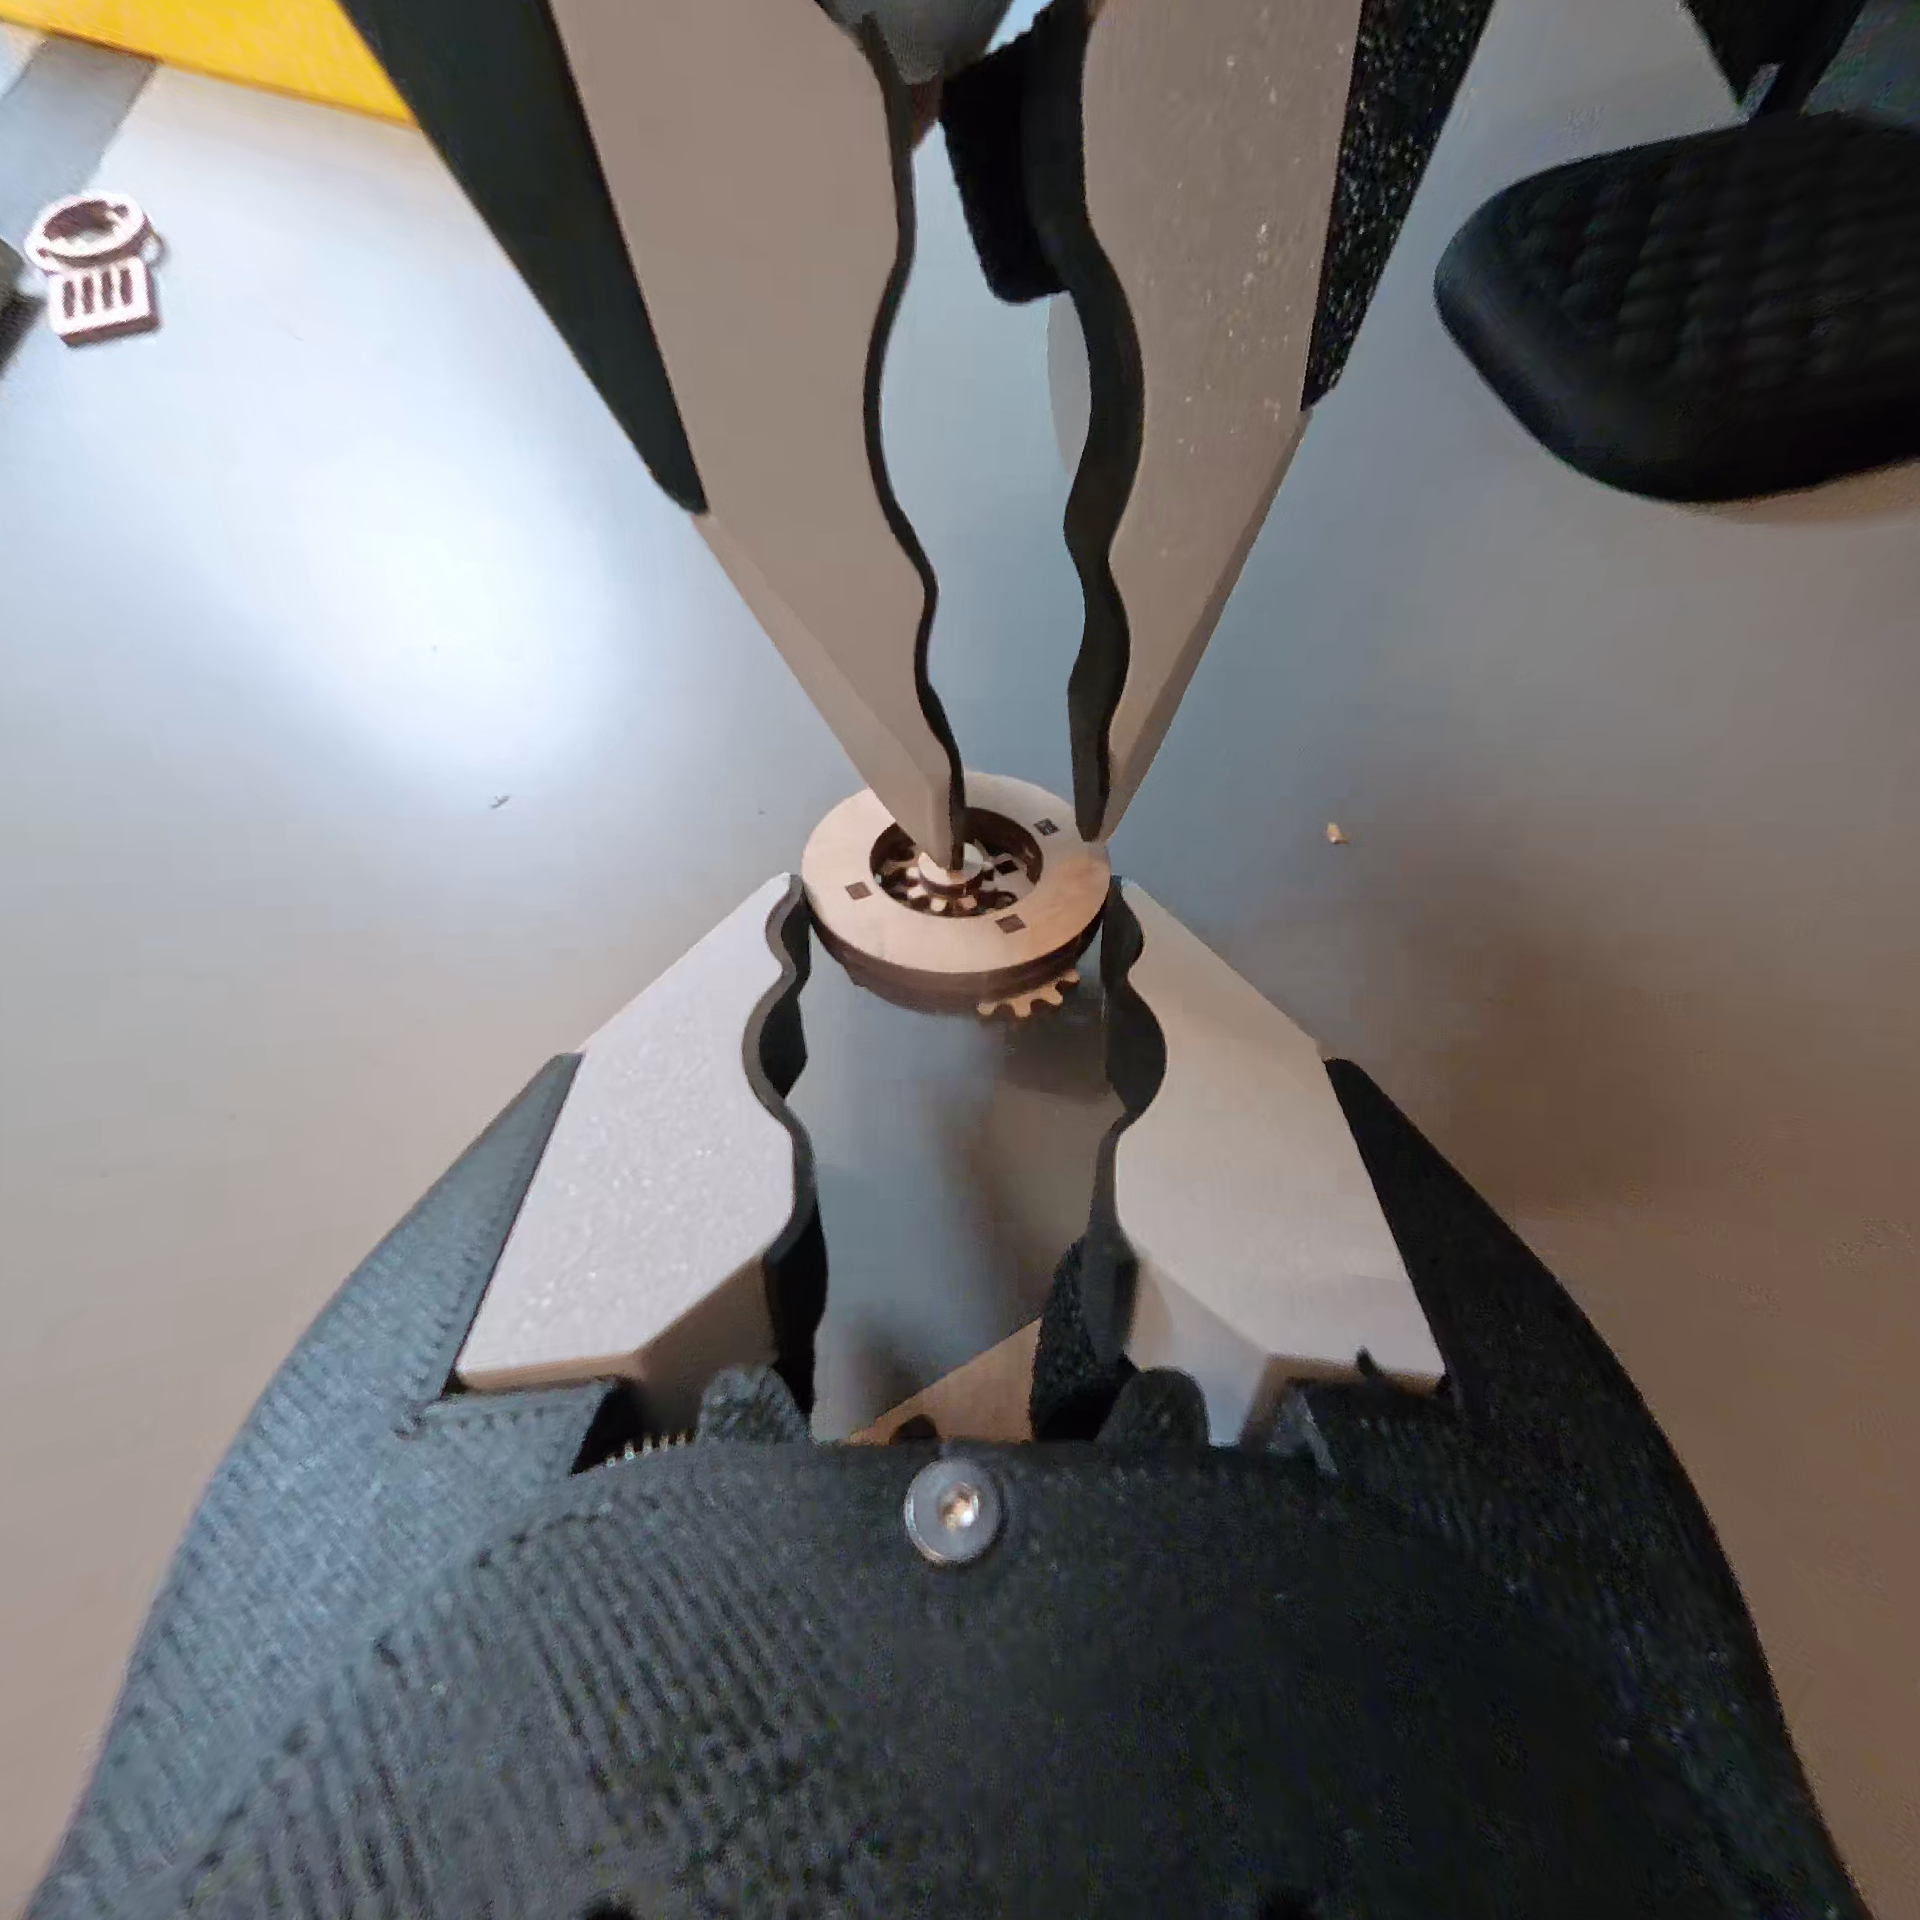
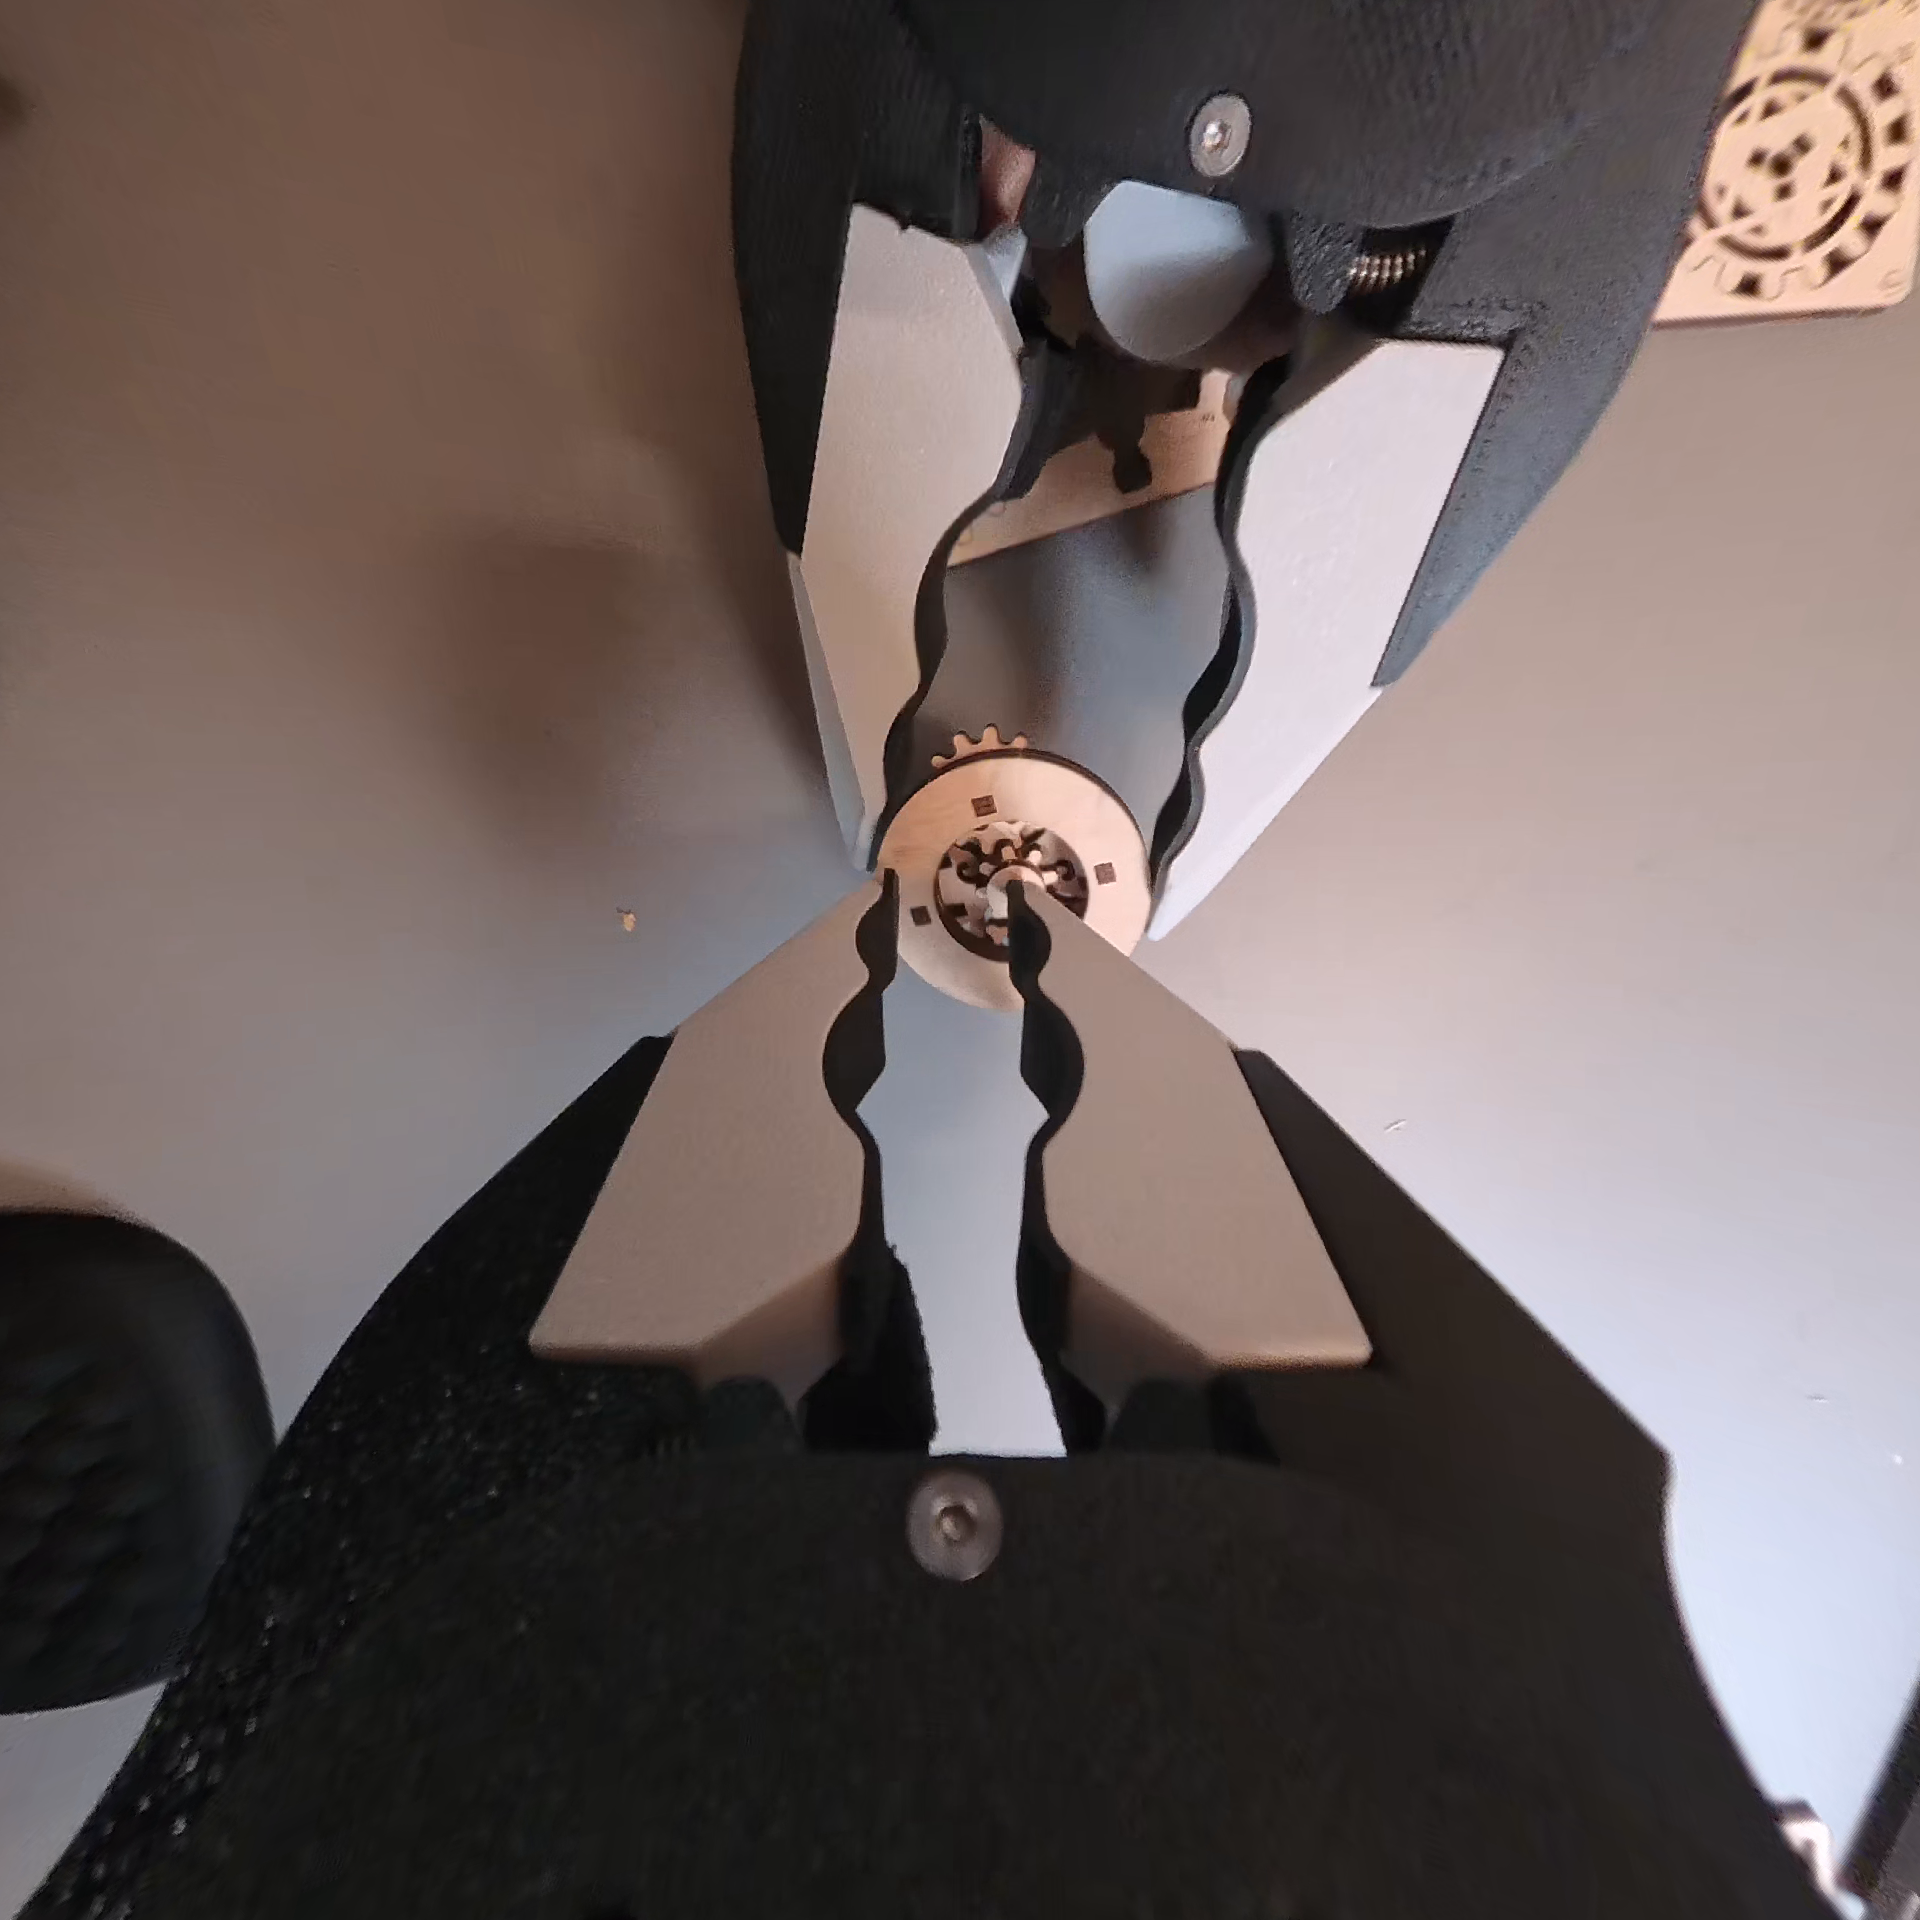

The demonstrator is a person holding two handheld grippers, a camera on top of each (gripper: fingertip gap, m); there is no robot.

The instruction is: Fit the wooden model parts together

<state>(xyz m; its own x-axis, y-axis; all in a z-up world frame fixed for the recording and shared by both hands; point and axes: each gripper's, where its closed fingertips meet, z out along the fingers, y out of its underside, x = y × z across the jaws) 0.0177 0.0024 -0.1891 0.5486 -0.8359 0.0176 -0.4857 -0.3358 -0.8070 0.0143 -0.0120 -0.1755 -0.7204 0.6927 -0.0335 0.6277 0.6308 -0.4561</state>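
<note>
A round wooden disc assembly (image 1: 935, 940) has a light ring on top, dark layers beneath and small gears showing in its centre hole. A small toothed gear (image 1: 1023, 1006) sticks out at its lower edge. My left gripper (image 1: 956, 904) is shut on the disc's sides and holds it just over the grey table. My right gripper (image 1: 1018, 842) comes in from the far side, slightly open. One fingertip (image 1: 948, 847) rests on the pale hub in the centre hole, the other on the ring's rim. In the right wrist view the disc (image 2: 1039, 805) sits past my right gripper (image 2: 951, 888).
A small cut wooden part (image 1: 94, 270) lies far left on the grey table (image 1: 364, 727). A wooden sheet with gear cut-outs (image 2: 1787, 177) lies behind the left gripper. A black chair seat (image 1: 1683, 312) stands past the table edge. A wood crumb (image 1: 1330, 829) lies nearby. My left and right fingertips are right by each other.
</note>
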